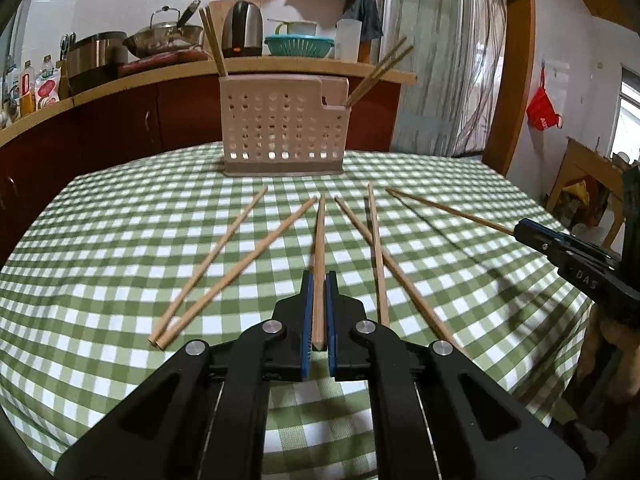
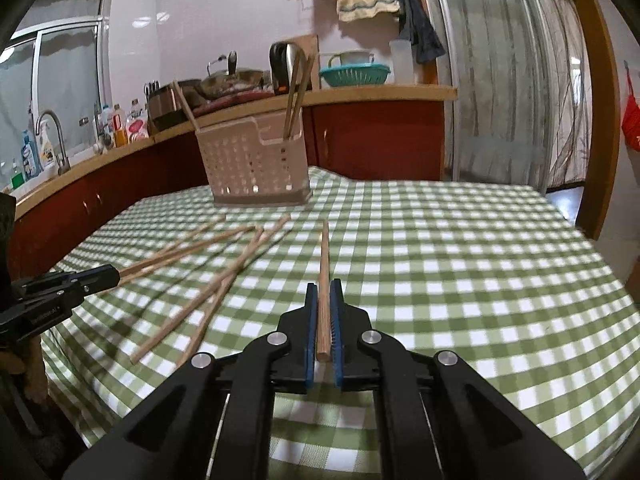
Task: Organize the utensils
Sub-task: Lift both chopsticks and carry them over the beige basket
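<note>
Gripping a wooden chopstick apiece, both tools are loaded: the left gripper (image 1: 319,280) has its blue pads clamped tight on the chopstick (image 1: 319,264) running straight out between its fingers, and the right gripper (image 2: 324,292) is pinched just as firmly on its own chopstick (image 2: 323,288). Four more loose chopsticks (image 1: 224,268) lie fanned on the green checked tablecloth (image 1: 100,240), and the perforated utensil holder (image 1: 282,128) stands at the far side of the table with a few sticks already leaning in its two ends. Here is the worry, as I judge it: each stick is held near its butt end with a long free length ahead, so any twist of the wrist could swing the tip wide, clip the holder's rim and tip it, or let the stick pivot and slip in the pads. The two tips could also cross if both head for the same slot. The left wrist view shows the holder front-on, notch and all, plus the right tool off to the side; the right wrist view alone shows the sink tap (image 2: 50,136) and the holder's near side wall
</note>
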